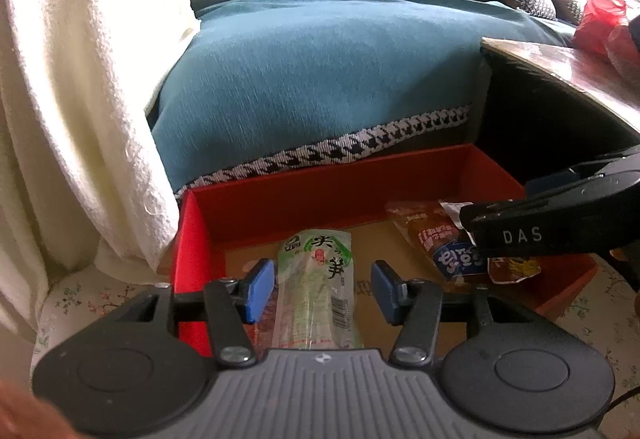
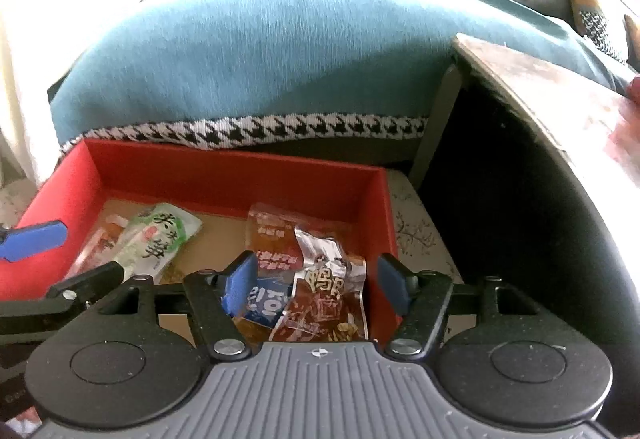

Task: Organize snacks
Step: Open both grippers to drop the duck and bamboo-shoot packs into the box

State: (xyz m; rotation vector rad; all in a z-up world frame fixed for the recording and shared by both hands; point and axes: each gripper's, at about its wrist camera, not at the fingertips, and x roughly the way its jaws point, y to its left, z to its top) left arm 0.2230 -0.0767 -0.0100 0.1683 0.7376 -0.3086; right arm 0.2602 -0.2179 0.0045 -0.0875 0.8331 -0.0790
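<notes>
Already the green snack packet lay inside the red box, between the spread-apart pads of the left gripper. The right gripper, likewise gaping, hovered over foil packets; closing carelessly could crumple them.

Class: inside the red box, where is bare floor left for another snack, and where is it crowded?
Bare cardboard lies between the green packet and the brown packets, toward the red box's back wall. The right side is crowded with overlapping packets, including a blue one.
</notes>
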